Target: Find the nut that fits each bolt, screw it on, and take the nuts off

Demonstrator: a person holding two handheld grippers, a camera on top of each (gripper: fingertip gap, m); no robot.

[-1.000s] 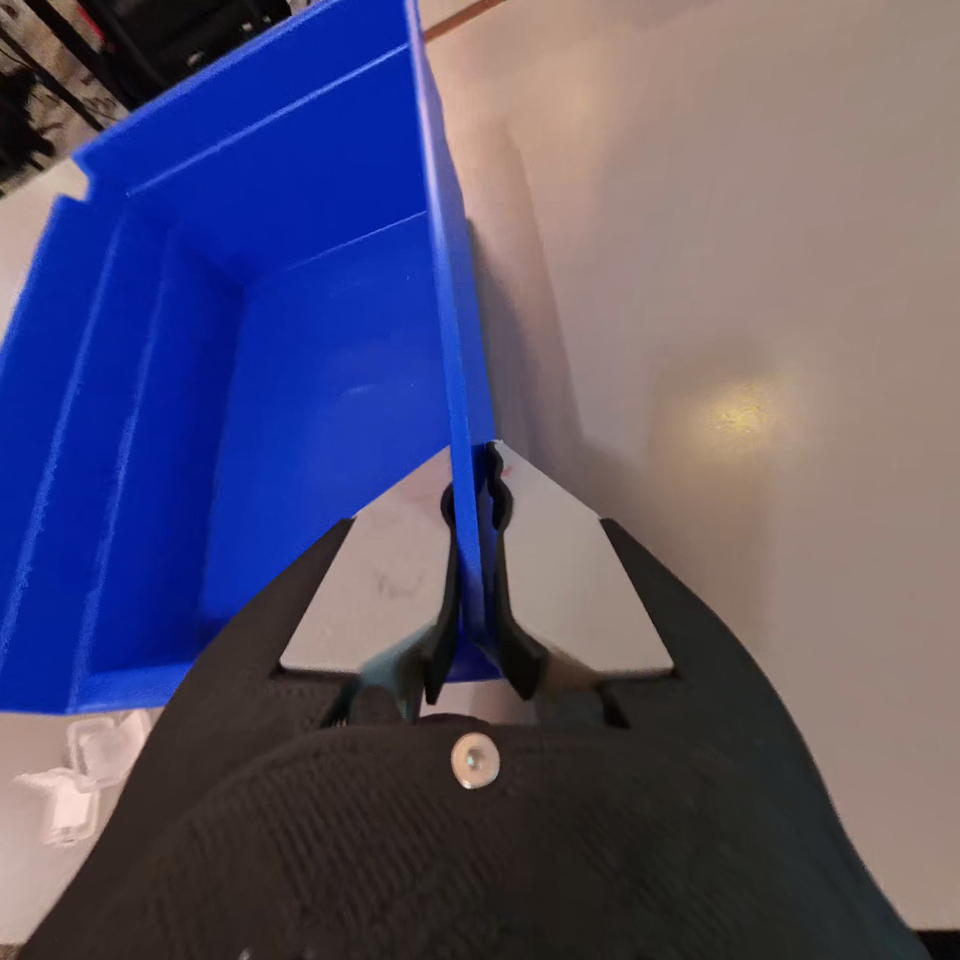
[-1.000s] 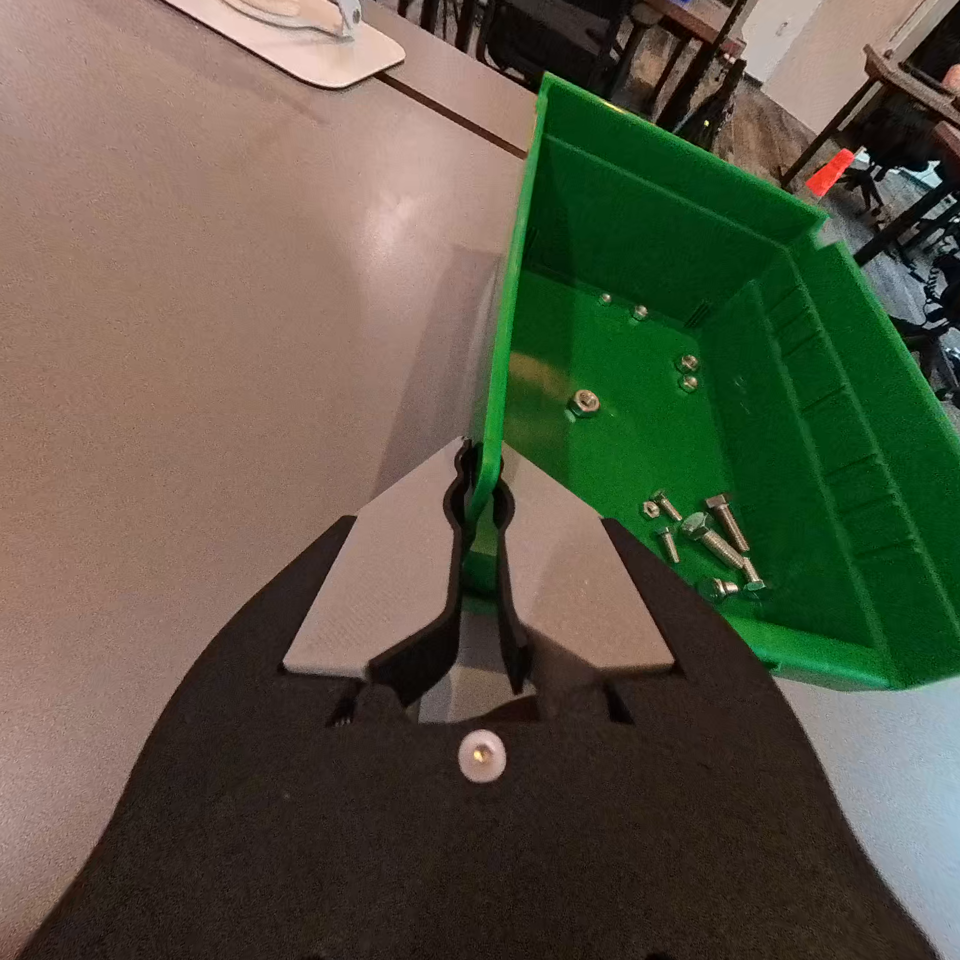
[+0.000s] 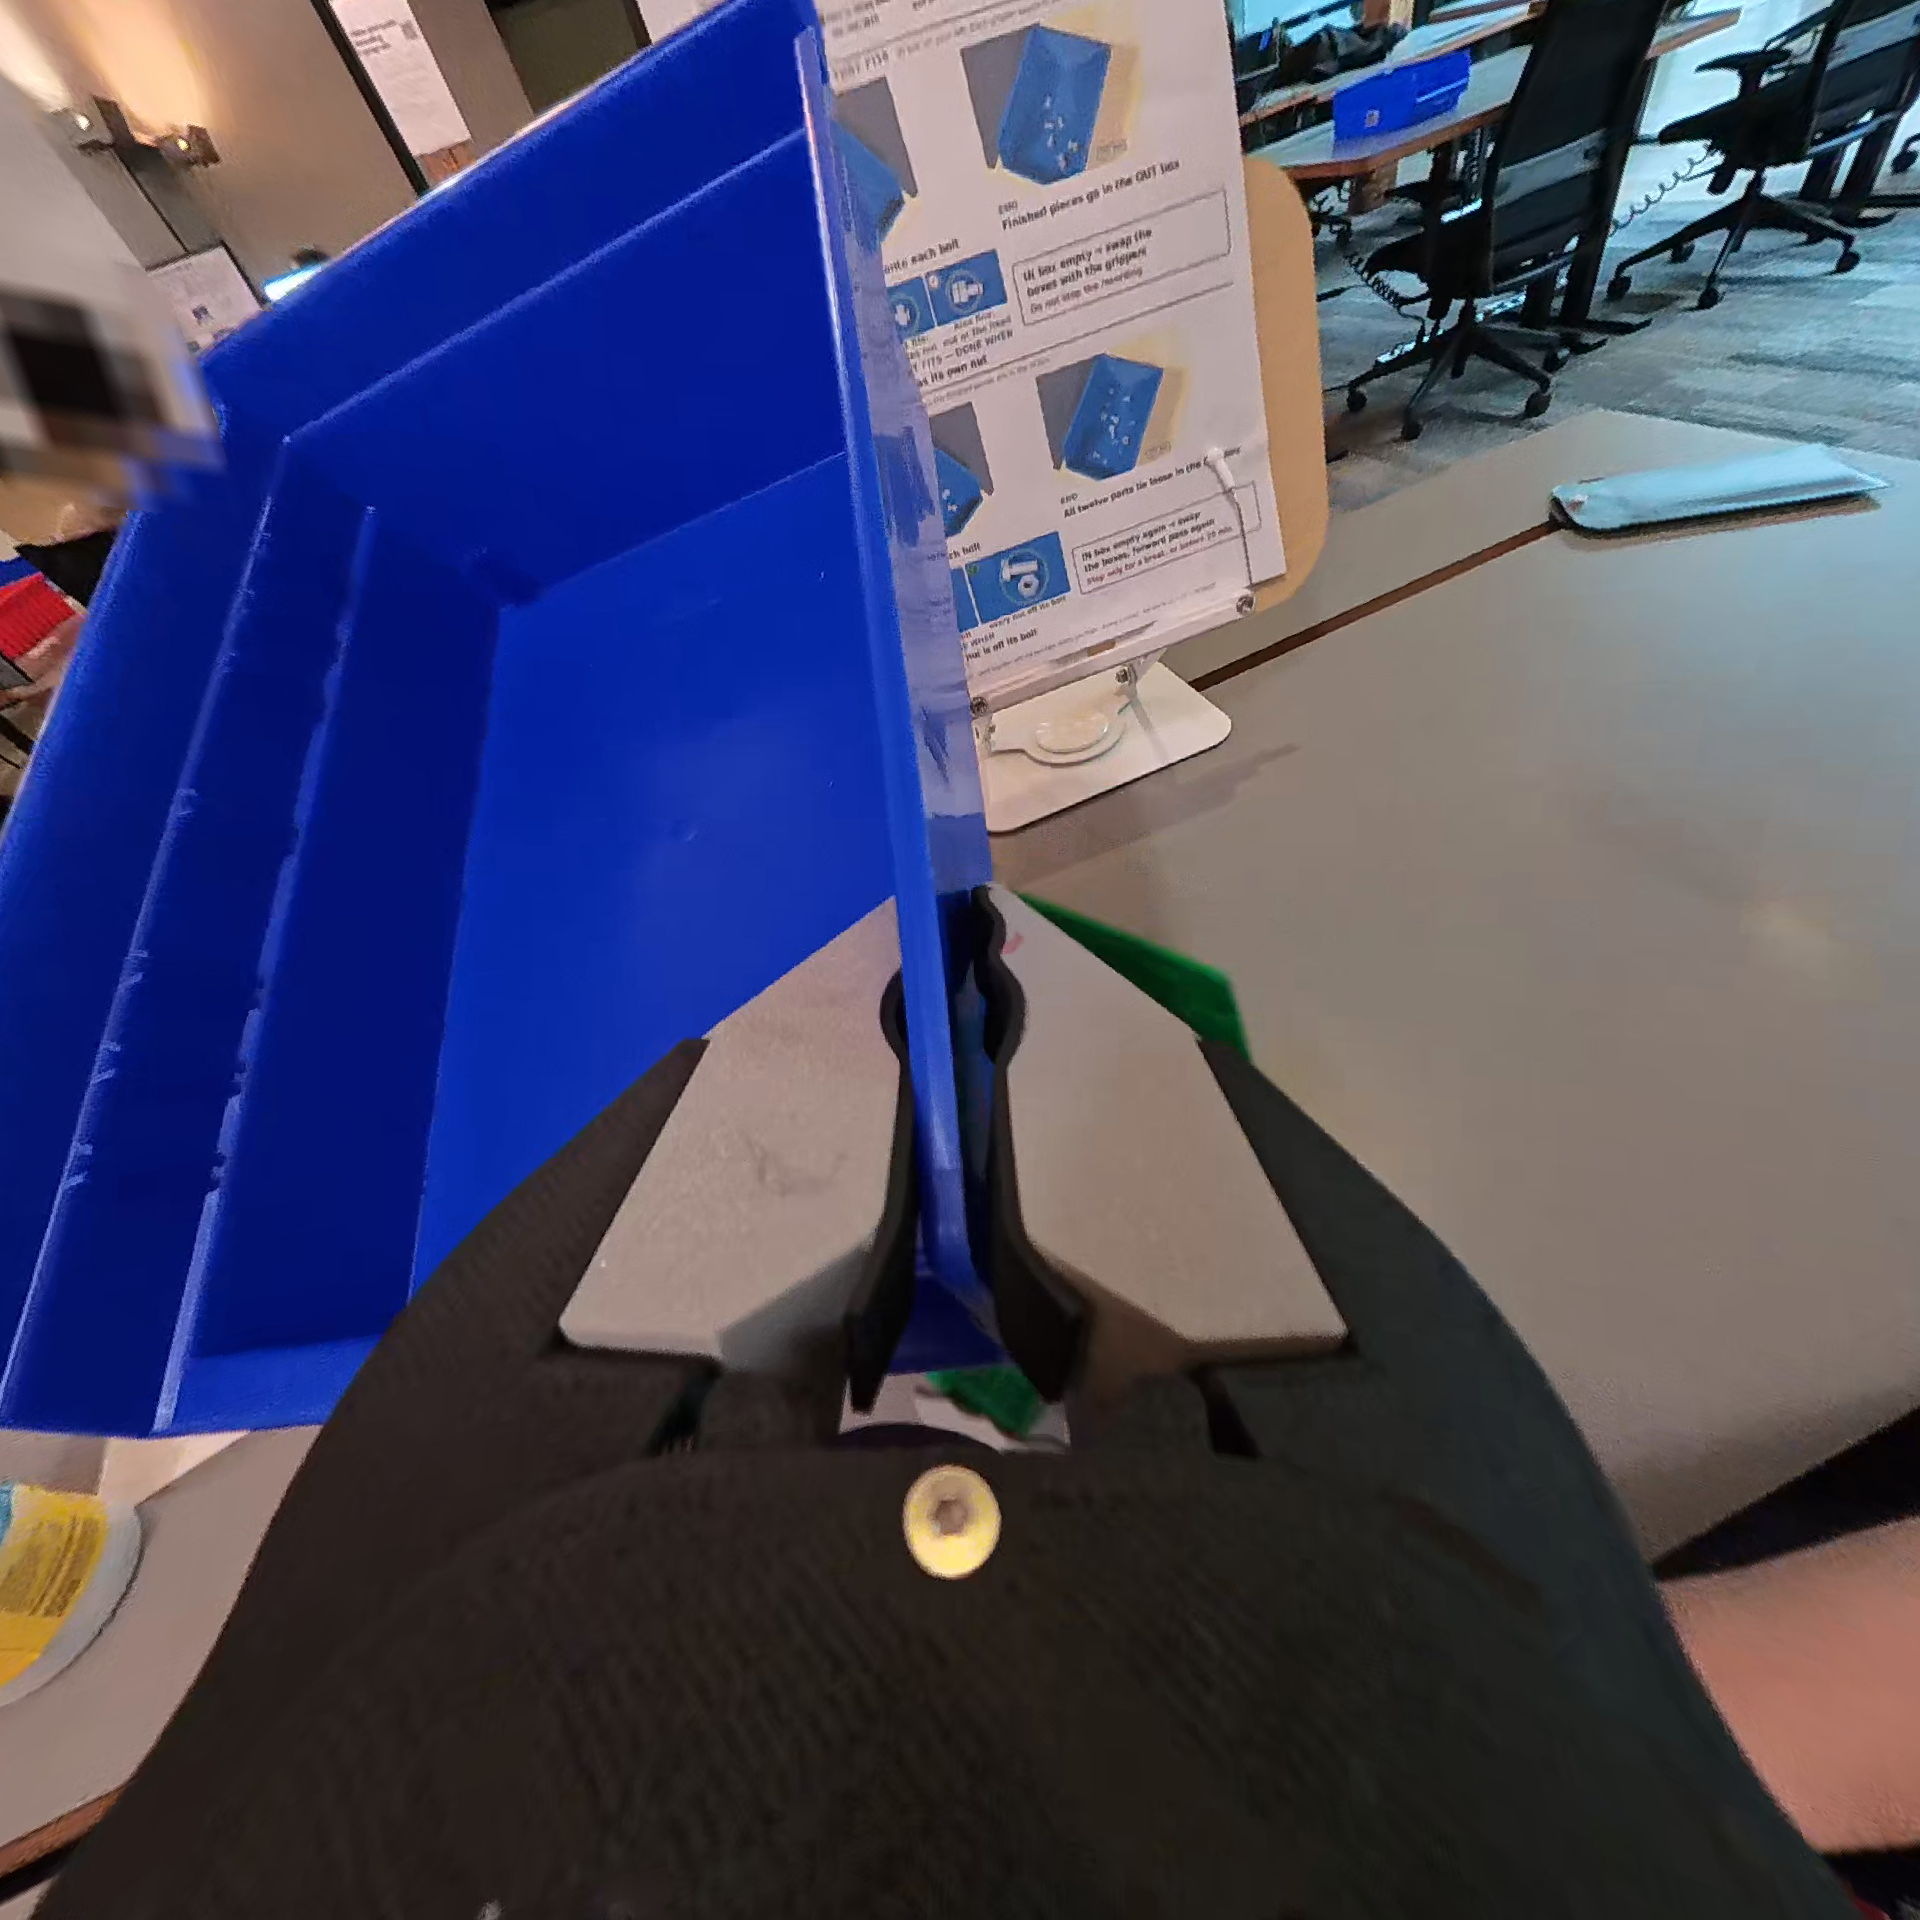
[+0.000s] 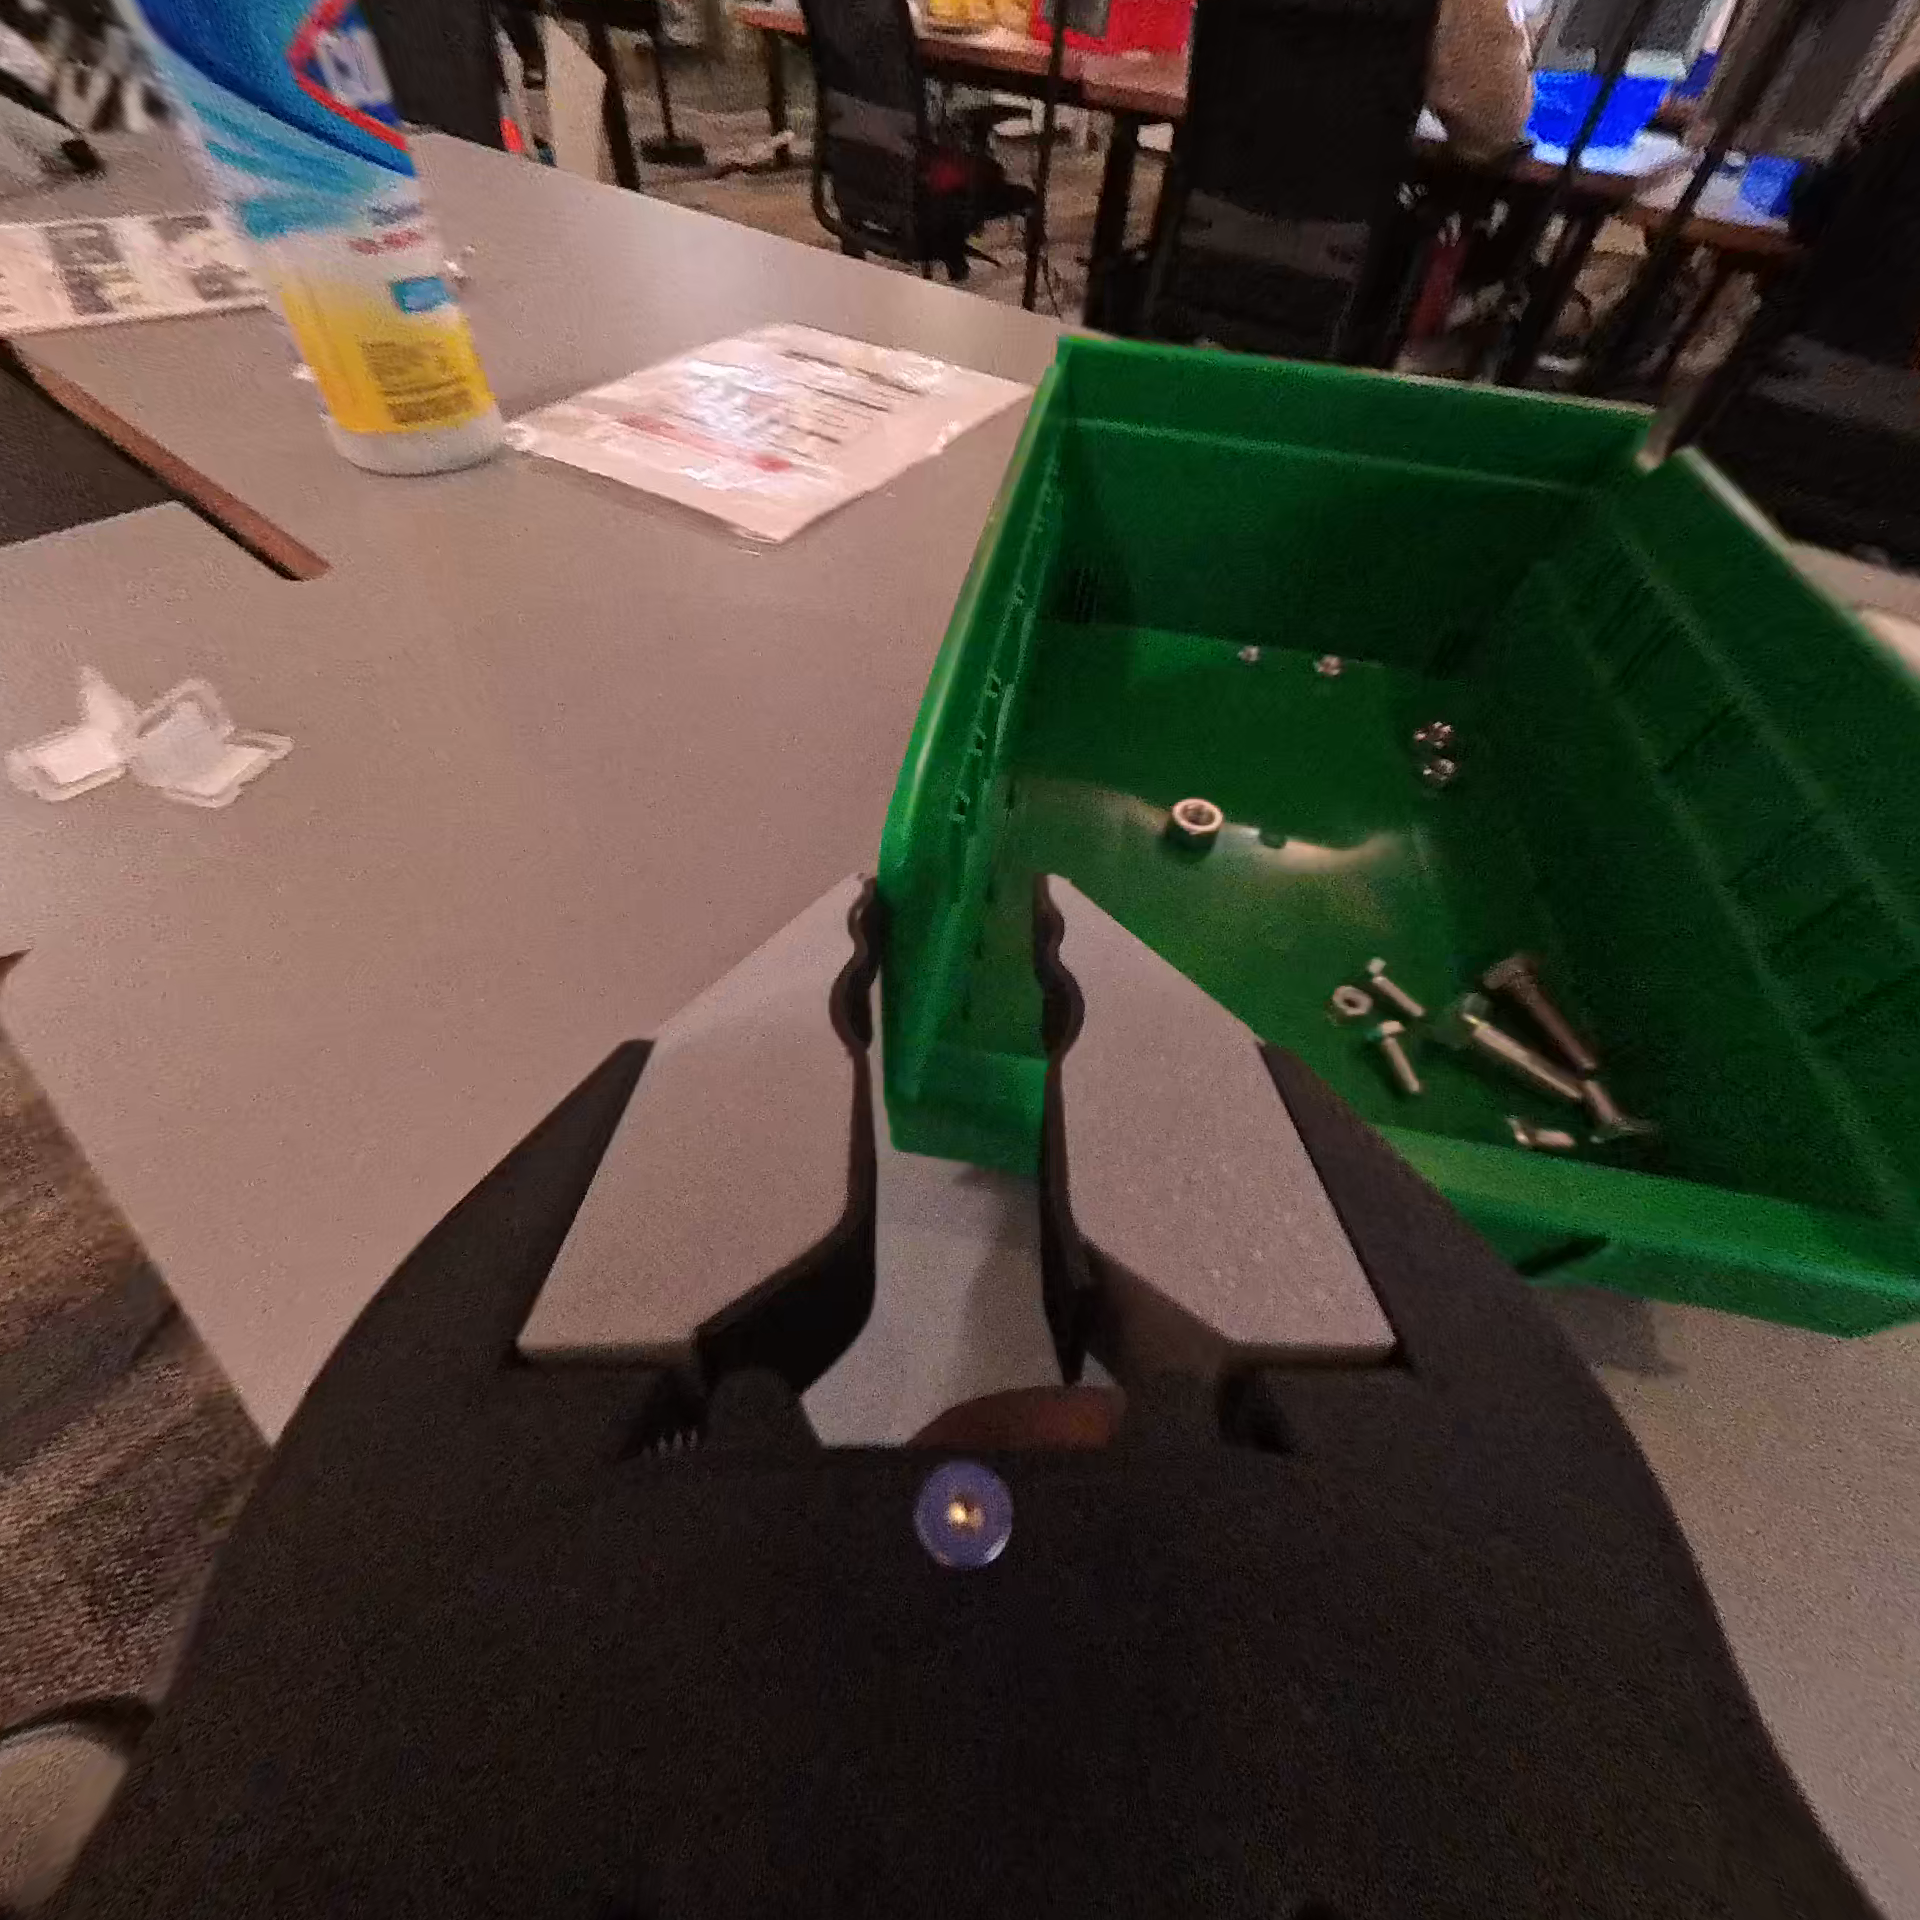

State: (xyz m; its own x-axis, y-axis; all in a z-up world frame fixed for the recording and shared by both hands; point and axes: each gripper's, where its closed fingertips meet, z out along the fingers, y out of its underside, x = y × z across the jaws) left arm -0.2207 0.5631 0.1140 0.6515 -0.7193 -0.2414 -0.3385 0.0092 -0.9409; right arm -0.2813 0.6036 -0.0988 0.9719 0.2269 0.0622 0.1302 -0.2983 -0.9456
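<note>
Blue plastic fills much of the left wrist view: the left gripper (image 3: 951,997) is closed tight on the right side wall of a blue bin (image 3: 644,831), and this bin is lifted and tilted above the grey table (image 3: 1558,883), with nothing visible inside it. Behind it stands a printed instruction sheet (image 3: 1122,343) on a small white stand, and a piece of the green bin shows just beside the fingers. In the right wrist view, the right gripper (image 4: 956,966) has its jaws parted by a moderate gap, one finger on each side of the left wall of the green bin (image 4: 1766,883); the left finger is close against the wall, the right one is apart from it. Inside the green bin lie the bolts (image 4: 1496,1039), grouped near the front right corner, and several nuts (image 4: 1193,823) scattered over the floor farther back. On the table to the left I see a wipes canister (image 4: 364,312), a plastic-wrapped paper (image 4: 769,426) and a small clear plastic case (image 4: 156,748).
</note>
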